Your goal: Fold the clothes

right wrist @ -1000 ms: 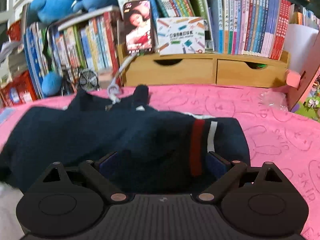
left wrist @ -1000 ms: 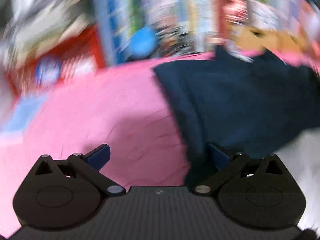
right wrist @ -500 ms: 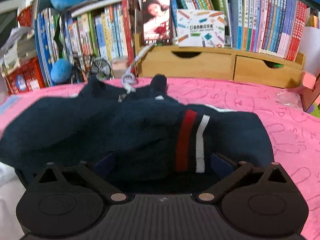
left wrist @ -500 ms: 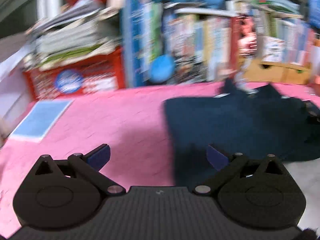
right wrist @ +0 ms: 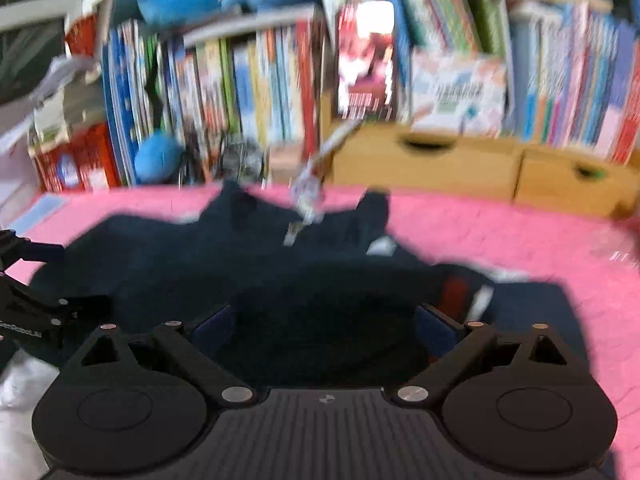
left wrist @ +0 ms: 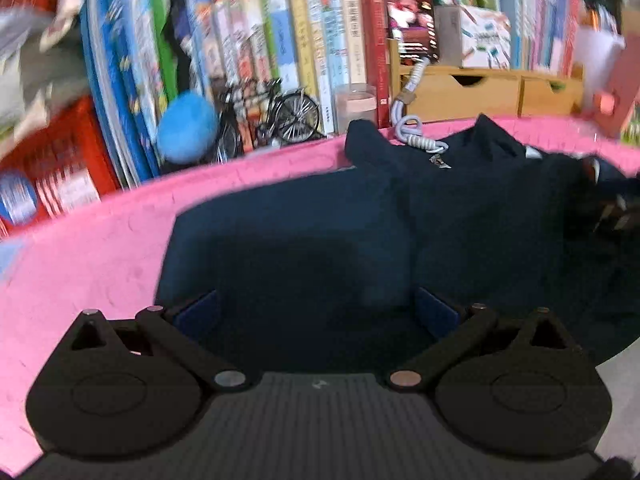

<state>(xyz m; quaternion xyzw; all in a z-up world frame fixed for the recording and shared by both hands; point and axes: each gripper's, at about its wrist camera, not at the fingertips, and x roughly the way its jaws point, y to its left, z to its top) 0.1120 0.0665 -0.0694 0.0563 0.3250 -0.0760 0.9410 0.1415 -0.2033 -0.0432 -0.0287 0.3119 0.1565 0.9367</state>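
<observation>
Navy garment under both splayed, empty grippers; right view alone shows red-white stripe.

Left gripper: jaws spread wide, blue pads apart at either side of the view, nothing pinched between them; tilted downward. Right gripper: jaws also wide, pads well apart and gripping nothing; they have just closed slightly from their widest. It tilts downward likewise. In the right wrist view the left gripper's black linkage shows at the left edge.
</observation>
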